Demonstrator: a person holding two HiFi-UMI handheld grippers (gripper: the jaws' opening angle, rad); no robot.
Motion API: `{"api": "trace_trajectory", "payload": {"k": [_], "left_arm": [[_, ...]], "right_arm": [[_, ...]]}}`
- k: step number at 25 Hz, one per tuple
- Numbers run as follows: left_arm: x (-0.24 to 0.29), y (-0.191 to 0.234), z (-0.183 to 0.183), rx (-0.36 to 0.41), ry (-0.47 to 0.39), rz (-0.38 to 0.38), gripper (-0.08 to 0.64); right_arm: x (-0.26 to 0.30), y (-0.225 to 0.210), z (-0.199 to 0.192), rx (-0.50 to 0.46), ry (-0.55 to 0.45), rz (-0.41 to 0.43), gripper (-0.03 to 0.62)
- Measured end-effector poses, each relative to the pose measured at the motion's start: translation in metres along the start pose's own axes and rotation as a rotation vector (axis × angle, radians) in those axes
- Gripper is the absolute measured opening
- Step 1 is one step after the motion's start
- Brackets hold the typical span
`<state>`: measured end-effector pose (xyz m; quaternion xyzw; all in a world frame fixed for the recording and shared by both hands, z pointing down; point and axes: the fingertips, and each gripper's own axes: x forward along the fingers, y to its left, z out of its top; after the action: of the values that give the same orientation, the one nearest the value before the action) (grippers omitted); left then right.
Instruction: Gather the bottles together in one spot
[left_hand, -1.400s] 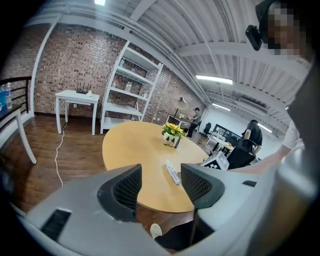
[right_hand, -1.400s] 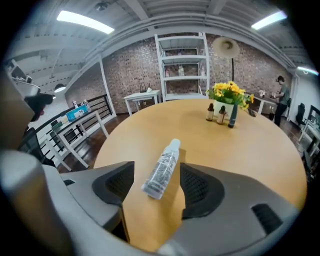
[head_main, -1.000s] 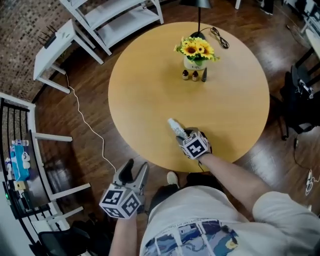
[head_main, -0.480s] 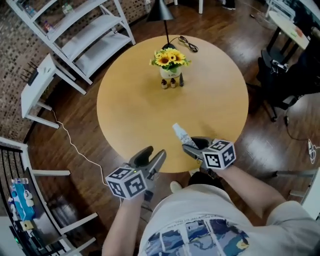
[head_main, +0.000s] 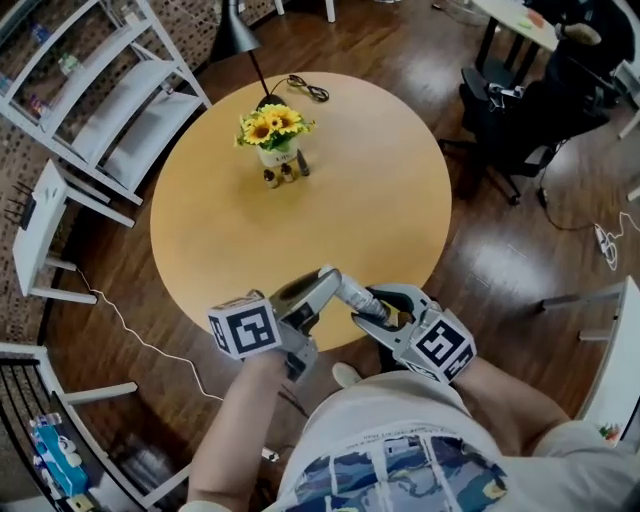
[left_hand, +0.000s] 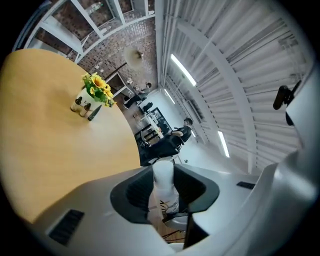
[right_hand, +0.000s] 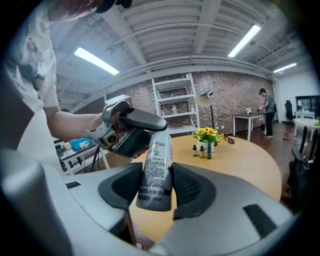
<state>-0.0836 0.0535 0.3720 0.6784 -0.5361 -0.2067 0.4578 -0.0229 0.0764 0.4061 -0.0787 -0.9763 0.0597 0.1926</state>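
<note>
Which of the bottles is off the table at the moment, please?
The large white-capped bottle, held aloft by the right gripper; the three small bottles stand on the table beside the sunflower vase.

A round wooden table (head_main: 350, 200) stands on a dark wooden floor (head_main: 480, 290). Toward the table's far side sits a white pot of yellow sunflowers (head_main: 272, 130). Just behind the pot a lamp with a black shade (head_main: 232, 30) rises from the tabletop, and a black cable (head_main: 308, 88) lies coiled near the table's far edge. Left of the table stands a white shelving unit (head_main: 110, 110) against a brick wall, with a small white side table (head_main: 38, 230) nearer. A thin white cable (head_main: 140, 330) trails over the floor by the table's left rim. Right of the table is a black chair (head_main: 500, 110). Beyond the table 1 person (right_hand: 268, 112) stands far off.
</note>
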Motion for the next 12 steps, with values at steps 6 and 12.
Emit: {"api": "trace_trajectory", "payload": {"k": [6, 12], "left_arm": [[0.072, -0.01, 0.032, 0.161, 0.014, 0.04, 0.12], [0.14, 0.005, 0.083, 0.439, -0.066, 0.232, 0.12]], "right_arm": [[-0.006, -0.075, -0.001, -0.112, -0.012, -0.034, 0.219], [-0.018, -0.16, -0.009, -0.047, 0.0, -0.019, 0.281]]}}
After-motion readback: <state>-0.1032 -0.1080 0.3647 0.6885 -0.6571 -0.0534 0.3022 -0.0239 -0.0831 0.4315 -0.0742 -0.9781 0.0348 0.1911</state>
